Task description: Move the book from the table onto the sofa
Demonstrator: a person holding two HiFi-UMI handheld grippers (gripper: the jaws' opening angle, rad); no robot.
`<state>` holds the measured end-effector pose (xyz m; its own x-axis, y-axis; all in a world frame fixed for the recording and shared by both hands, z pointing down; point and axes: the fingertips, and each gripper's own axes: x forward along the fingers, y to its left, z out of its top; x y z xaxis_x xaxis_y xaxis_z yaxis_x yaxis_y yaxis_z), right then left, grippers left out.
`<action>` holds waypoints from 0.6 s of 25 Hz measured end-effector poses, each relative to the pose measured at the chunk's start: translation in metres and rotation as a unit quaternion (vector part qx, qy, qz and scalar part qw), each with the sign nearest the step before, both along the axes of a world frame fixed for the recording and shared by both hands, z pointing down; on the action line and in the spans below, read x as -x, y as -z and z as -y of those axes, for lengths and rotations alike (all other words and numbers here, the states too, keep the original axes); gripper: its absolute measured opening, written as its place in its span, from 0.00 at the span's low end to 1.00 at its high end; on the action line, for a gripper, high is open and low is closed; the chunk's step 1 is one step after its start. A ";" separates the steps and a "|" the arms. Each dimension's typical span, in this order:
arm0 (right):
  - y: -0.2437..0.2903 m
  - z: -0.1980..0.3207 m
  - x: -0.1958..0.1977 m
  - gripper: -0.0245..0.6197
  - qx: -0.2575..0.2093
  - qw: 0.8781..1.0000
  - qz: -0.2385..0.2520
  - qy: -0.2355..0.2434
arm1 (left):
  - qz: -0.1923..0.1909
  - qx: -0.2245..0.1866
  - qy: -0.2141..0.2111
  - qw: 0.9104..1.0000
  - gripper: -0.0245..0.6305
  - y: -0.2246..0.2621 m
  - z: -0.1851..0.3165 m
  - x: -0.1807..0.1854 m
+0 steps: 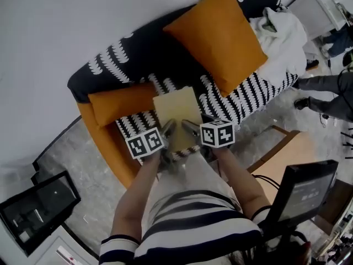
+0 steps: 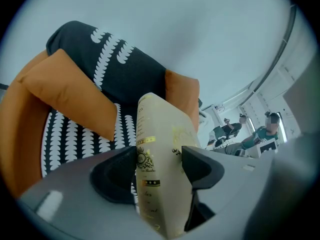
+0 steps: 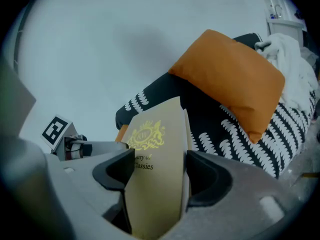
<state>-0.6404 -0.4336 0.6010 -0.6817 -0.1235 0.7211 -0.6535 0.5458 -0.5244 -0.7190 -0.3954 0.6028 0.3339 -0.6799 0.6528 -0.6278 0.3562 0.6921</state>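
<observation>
I've got the book (image 1: 175,108) clamped from both sides. Left gripper (image 2: 159,165) pinches it at the spine end, and right gripper (image 3: 160,171) pinches the near edge with the crest cover facing left. The book is over the sofa (image 1: 127,57) seat, between the small cushion (image 1: 118,105) and the big cushion (image 1: 218,37). Can't tell if it touches the seat. On the sofa: both orange cushions, plus white cloth (image 1: 282,35) at the right end.
</observation>
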 end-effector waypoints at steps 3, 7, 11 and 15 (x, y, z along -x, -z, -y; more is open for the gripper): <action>-0.010 0.017 0.007 0.54 0.008 1.000 0.000 -0.001 | 0.001 0.008 0.001 1.000 0.48 -0.010 0.017 0.007; -0.037 0.052 0.009 0.54 0.018 1.000 -0.001 0.000 | 0.001 0.017 0.006 1.000 0.48 -0.036 0.050 0.009; -0.061 0.073 0.016 0.54 0.027 1.000 -0.002 0.004 | 0.003 0.022 0.014 1.000 0.48 -0.059 0.071 0.016; -0.080 0.091 0.027 0.54 0.032 0.999 0.001 0.015 | 0.001 0.030 0.029 0.999 0.48 -0.079 0.087 0.026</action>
<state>-0.6676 -0.5250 0.6814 -0.6860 -0.0568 0.7253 -0.6366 0.5295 -0.5607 -0.7452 -0.4821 0.6818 0.2927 -0.6577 0.6941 -0.6065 0.4335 0.6665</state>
